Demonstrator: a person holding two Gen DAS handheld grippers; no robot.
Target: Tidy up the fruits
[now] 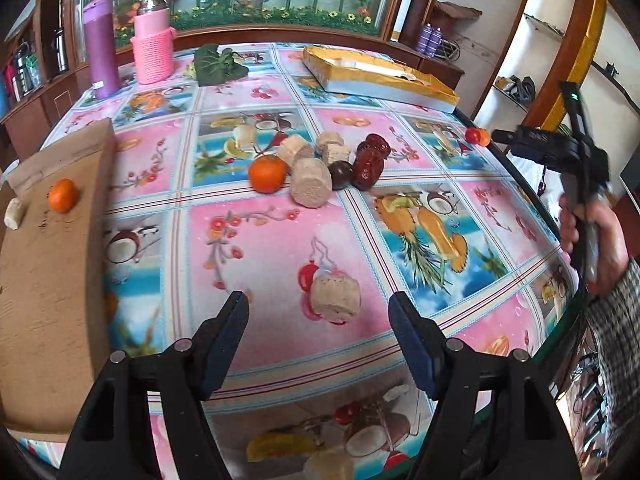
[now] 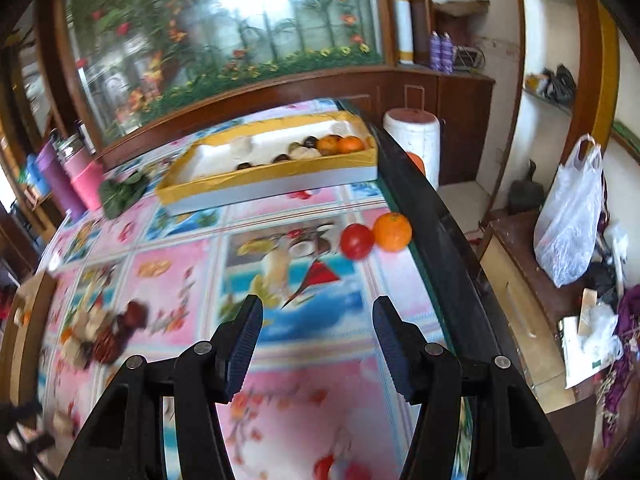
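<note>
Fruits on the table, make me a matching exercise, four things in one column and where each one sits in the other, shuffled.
Things:
1. tomato
2. small orange
3. pale round slice
4. dark red dates

Places:
A. on the brown cardboard
B. touching an orange by the table's edge
C. alone ahead of the open left tool
D. in the central pile

Pairs: 1-B, 2-A, 3-C, 4-D
</note>
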